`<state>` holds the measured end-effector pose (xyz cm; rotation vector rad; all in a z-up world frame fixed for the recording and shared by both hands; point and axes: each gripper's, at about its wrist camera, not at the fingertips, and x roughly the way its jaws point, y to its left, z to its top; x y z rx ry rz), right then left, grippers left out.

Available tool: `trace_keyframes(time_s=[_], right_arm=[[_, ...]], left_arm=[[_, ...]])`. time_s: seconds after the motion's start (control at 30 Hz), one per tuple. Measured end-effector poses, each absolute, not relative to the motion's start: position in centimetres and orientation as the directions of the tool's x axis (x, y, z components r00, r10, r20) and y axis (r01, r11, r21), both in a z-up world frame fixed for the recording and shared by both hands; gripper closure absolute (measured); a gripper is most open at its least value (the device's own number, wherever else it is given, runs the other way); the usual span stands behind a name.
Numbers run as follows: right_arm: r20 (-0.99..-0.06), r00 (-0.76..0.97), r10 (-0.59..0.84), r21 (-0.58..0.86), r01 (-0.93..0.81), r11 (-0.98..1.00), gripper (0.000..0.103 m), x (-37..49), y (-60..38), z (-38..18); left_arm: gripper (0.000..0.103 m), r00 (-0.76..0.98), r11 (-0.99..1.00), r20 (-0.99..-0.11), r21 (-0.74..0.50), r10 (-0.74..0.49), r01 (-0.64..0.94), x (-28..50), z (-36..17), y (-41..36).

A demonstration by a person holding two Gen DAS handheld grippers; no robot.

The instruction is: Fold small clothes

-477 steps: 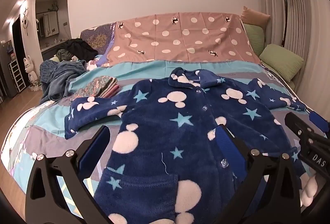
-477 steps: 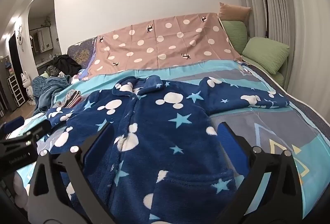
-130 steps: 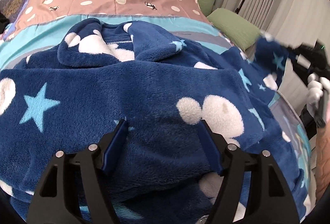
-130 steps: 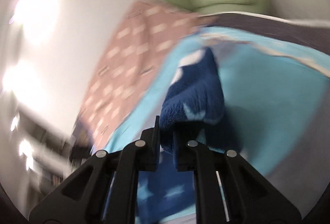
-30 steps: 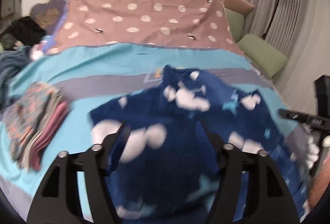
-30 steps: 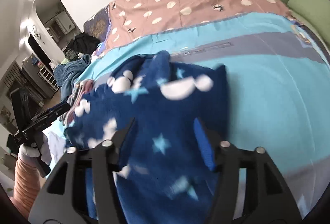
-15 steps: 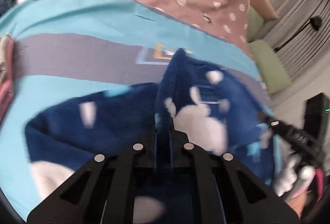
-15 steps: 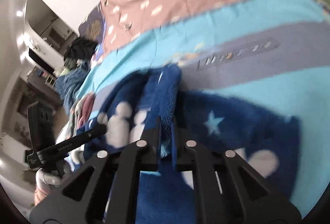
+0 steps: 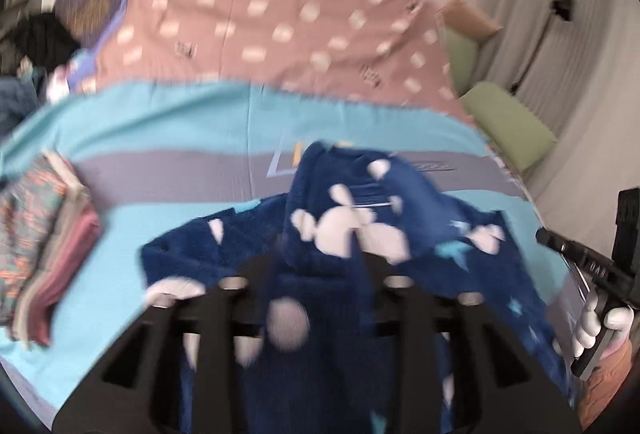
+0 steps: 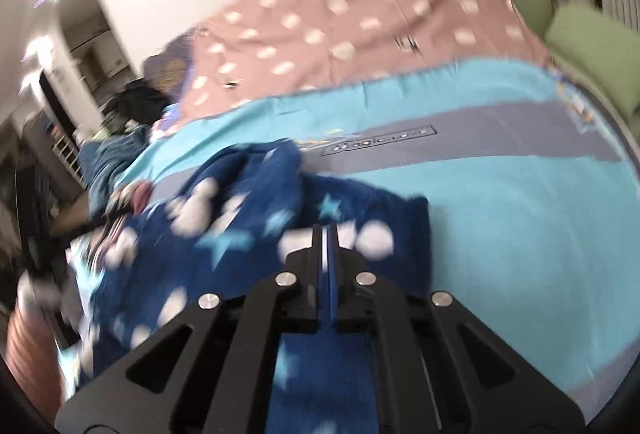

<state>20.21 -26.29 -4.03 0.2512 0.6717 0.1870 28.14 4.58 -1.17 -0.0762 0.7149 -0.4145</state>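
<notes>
The blue fleece jacket (image 9: 344, 234) lies part-folded on the bed (image 9: 168, 138), its far edge carried back over the body since a second ago. The left claw (image 9: 316, 274) is opening, fleece between its jaws; the right claw (image 10: 327, 246) is pinched shut, empty — the fold appears released.

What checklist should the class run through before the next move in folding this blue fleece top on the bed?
1. Left claw free of fleece top: cannot tell; jaws opening, fabric between them, picture blurred.
2. Right claw shut: ok.
3. Right claw holding fabric: cannot tell.
4. Fleece top lying flat: not ok; bunched, with a raised ridge.
5. Folded stack apart from the fleece top: ok; bedspread shows between them.
</notes>
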Motion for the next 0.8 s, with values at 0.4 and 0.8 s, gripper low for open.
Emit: trace_keyframes(time_s=[0.4,0.8], right_arm=[[-0.604,0.738,0.303,0.367,-0.08,0.927,0.08,3.1,-28.5,-6.7],[-0.571,0.723,0.388,0.466,-0.104,0.878,0.068,-4.0,-27.0,-8.0]], left_arm=[[0.049,0.67,0.938,-0.657,-0.205,-0.345,0.281,10.4,-5.1,12.8],[0.03,0.679,0.945,-0.659,-0.267,-0.323,0.19,1.5,-7.3,17.6]])
